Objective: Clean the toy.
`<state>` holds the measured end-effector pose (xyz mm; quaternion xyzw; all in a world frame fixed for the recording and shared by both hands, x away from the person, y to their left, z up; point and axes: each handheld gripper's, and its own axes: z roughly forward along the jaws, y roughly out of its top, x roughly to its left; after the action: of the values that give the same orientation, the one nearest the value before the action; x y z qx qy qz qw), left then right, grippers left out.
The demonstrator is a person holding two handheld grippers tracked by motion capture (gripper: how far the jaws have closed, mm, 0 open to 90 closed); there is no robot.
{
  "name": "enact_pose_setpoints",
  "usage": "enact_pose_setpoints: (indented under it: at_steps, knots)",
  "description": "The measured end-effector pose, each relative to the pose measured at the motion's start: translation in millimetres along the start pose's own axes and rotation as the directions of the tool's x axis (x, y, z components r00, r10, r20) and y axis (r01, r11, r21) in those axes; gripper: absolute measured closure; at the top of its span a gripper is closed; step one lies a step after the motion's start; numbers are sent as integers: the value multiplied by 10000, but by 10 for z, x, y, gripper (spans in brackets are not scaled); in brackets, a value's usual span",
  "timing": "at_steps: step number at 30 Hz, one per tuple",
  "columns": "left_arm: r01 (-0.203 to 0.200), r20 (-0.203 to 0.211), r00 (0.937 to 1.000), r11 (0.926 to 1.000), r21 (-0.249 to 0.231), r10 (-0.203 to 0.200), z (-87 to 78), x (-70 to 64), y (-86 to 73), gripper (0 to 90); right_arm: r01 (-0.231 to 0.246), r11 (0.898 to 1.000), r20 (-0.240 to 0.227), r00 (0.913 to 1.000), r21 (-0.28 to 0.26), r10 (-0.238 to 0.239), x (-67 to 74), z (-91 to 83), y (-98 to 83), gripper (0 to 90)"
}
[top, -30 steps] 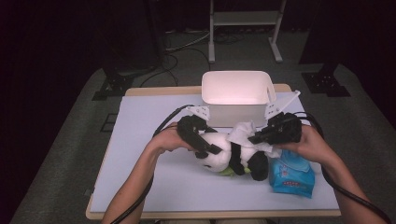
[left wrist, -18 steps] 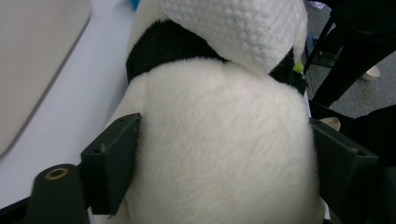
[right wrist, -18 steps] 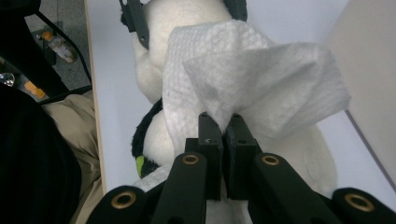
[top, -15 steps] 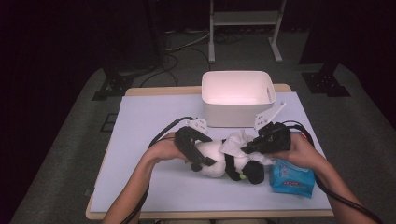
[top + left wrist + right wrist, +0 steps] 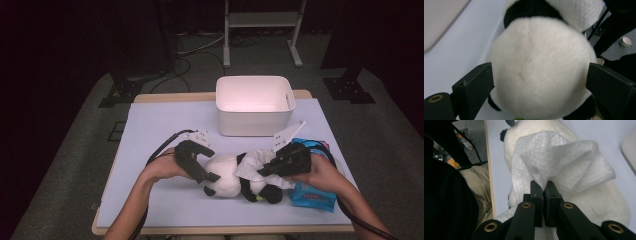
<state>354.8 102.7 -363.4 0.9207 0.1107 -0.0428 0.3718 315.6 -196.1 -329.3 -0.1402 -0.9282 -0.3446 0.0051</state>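
A panda plush toy is laid on the lilac table mat, between a white bin behind and a blue wipes pack just beside it. The left gripper has just been opening, its jaws spread around the plush head. In the right gripper view, a white wipe is seen pinched by the right gripper over the plush.

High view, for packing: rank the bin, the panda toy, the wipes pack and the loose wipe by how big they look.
1. white bin
2. panda toy
3. and 4. blue wipes pack and wipe: unsure, since the right hand covers part of the pack and the wipe is crumpled.
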Motion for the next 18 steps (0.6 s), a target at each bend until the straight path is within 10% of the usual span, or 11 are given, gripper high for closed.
enact_pose_setpoints:
  at_steps: [11, 18]
  knots:
    - [680, 902, 9935, 9974, 251, -700, 261, 71, -7, 0, 22, 9997, -318, 9995, 251, -14, 53, 33, -100, 868]
    - [103, 894, 9959, 9974, 717, -167, 350, 42, 38, 28, 4, 9993, -659, 9978, 384, 21, 62, 106, -108, 868]
